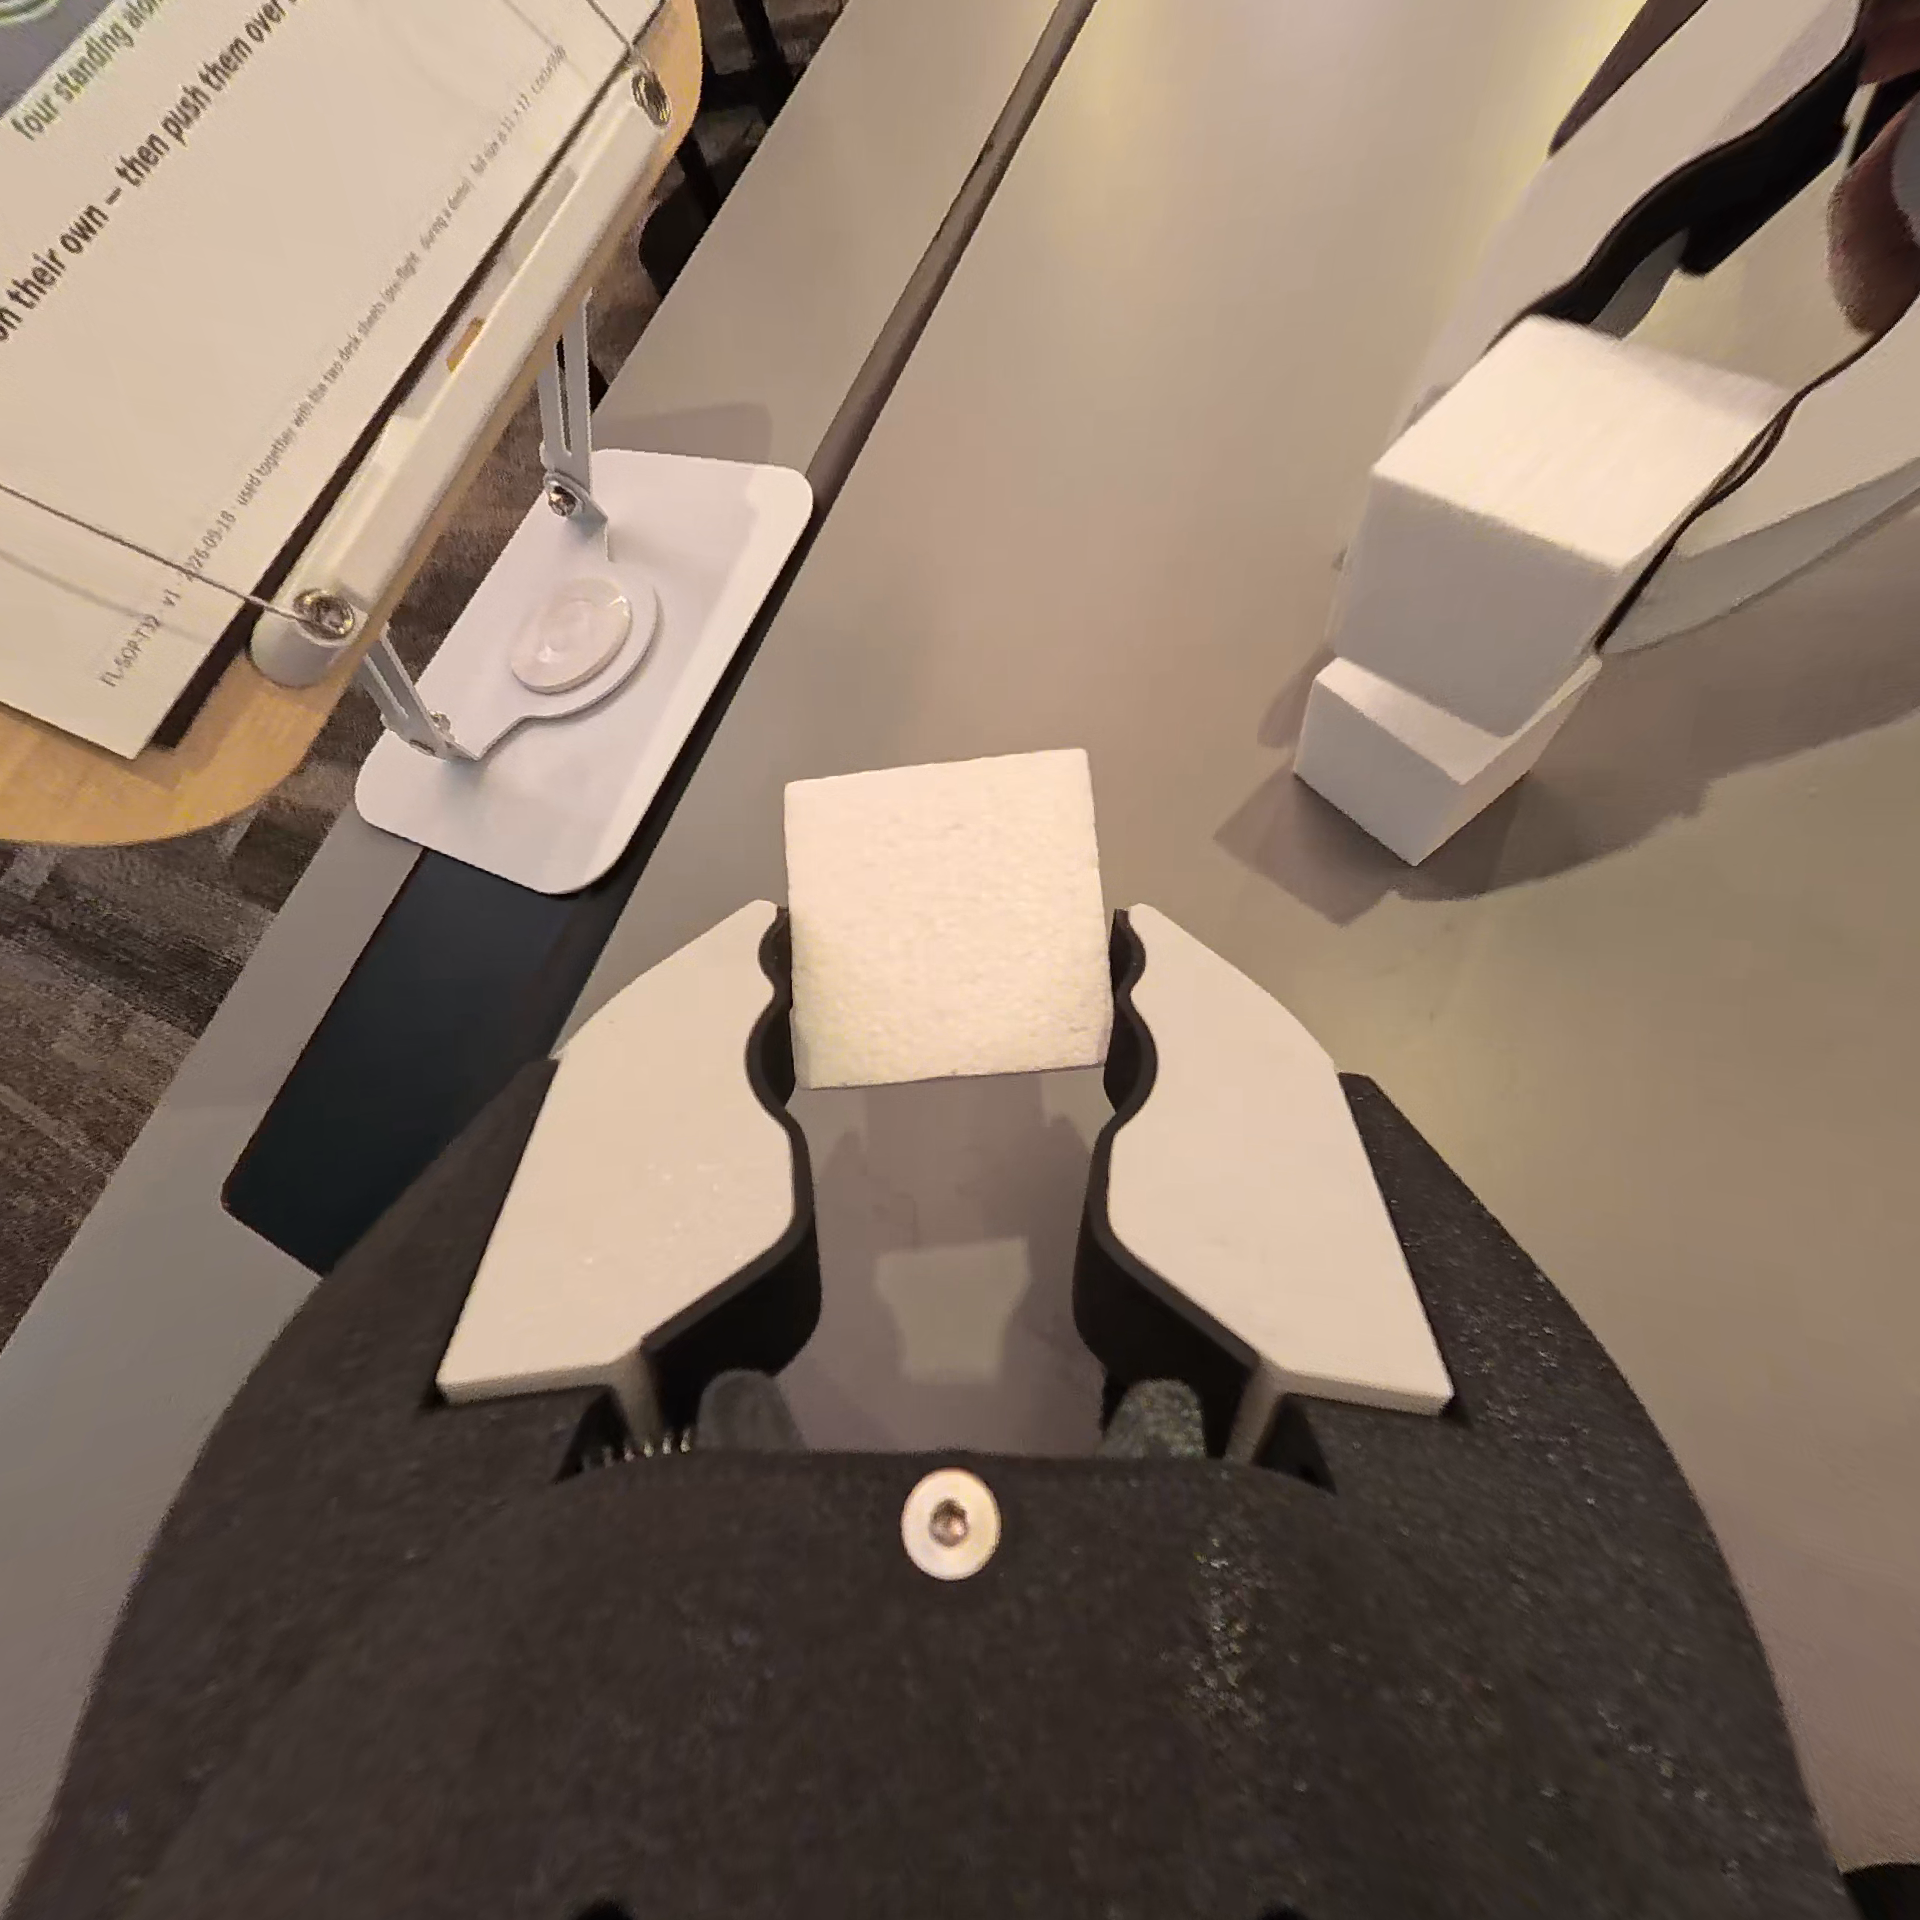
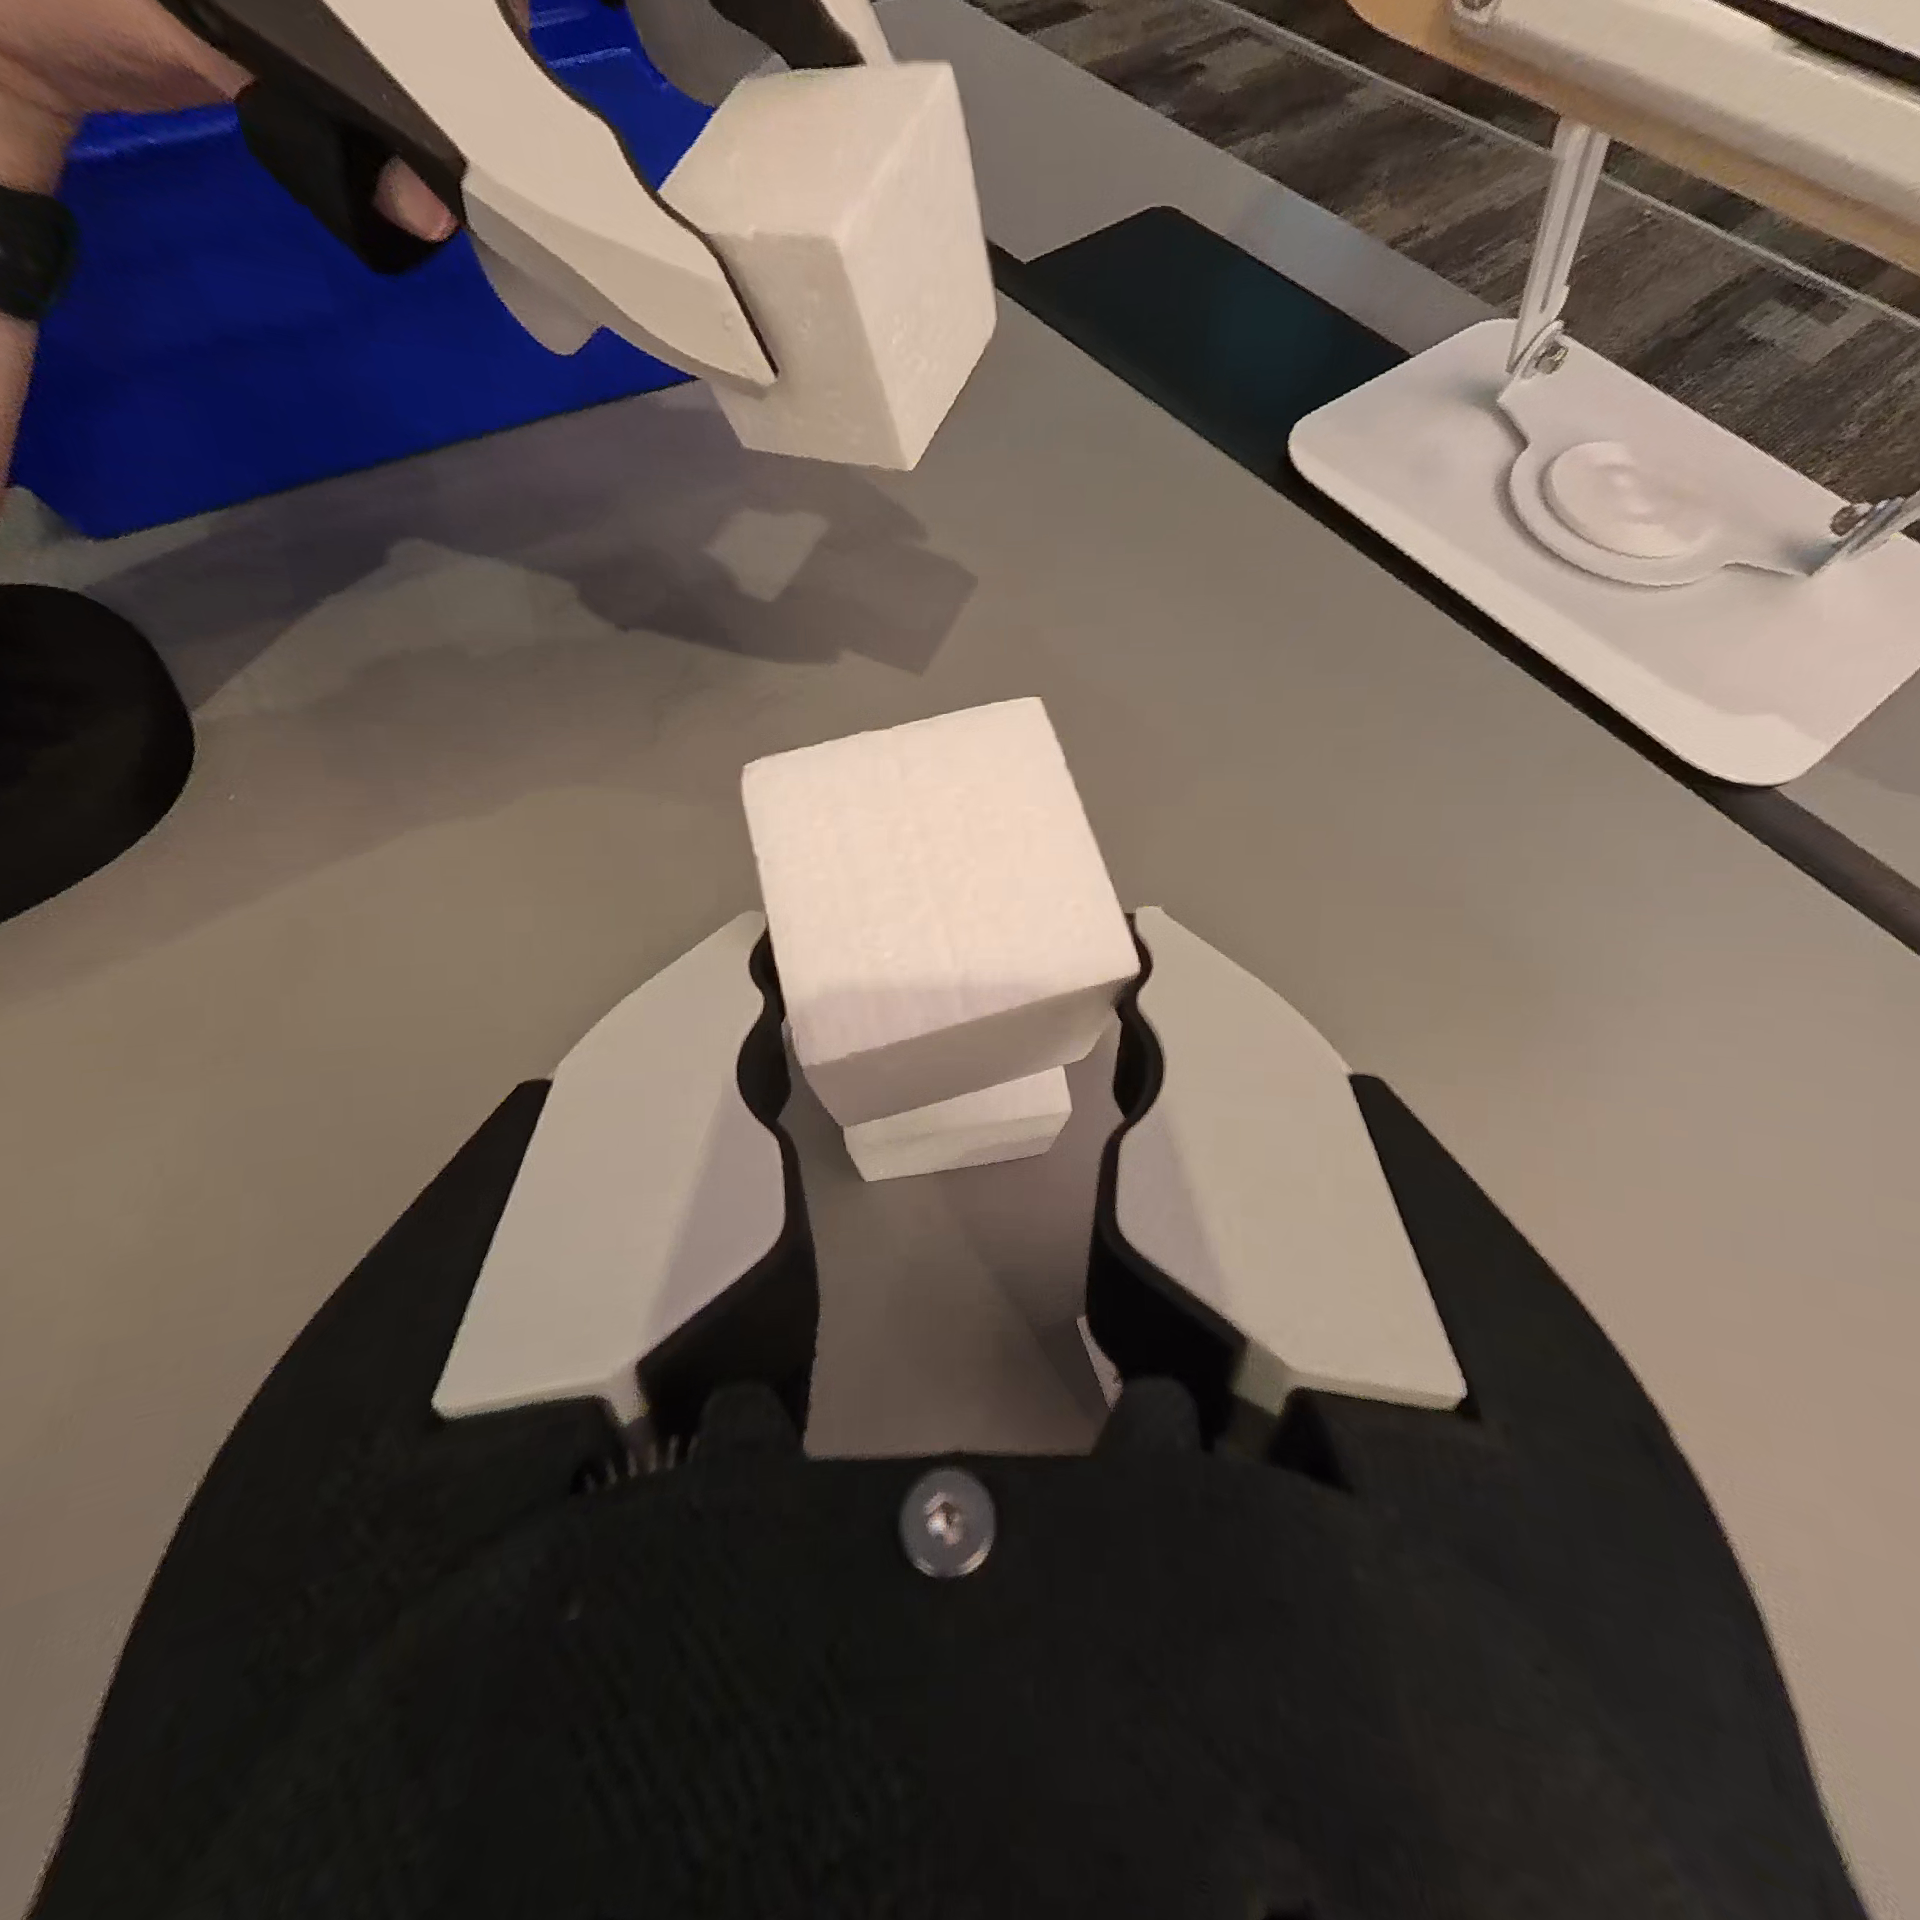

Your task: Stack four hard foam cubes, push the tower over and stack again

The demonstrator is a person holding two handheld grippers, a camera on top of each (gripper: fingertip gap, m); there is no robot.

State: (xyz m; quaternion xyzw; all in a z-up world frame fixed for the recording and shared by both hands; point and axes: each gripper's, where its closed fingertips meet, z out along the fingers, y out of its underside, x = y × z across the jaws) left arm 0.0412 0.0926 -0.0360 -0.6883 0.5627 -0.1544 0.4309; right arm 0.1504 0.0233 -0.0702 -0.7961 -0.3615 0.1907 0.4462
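Note:
My left gripper [image 1: 948, 920] is shut on a white foam cube [image 1: 935, 997] and holds it in the air above the grey table [image 1: 1351, 1039]. It also shows in the right wrist view [image 2: 821, 208], at the upper left, with its cube [image 2: 883, 312]. My right gripper [image 2: 951, 925] is shut on a second cube [image 2: 914, 852], which is on or just over a third cube [image 2: 956, 1138] standing on the table, twisted relative to it. In the left wrist view this pair, upper [image 1: 1455, 540] and lower [image 1: 1403, 758], is at the right. No other cube shows.
A document stand with a white base plate [image 1: 582, 675] stands at the table's edge beside a dark strip [image 2: 1195, 312]. A blue bin [image 2: 260, 343] is behind the left gripper. A black round object [image 2: 73, 748] lies at the left. A hand [image 2: 62, 94] holds the left gripper.

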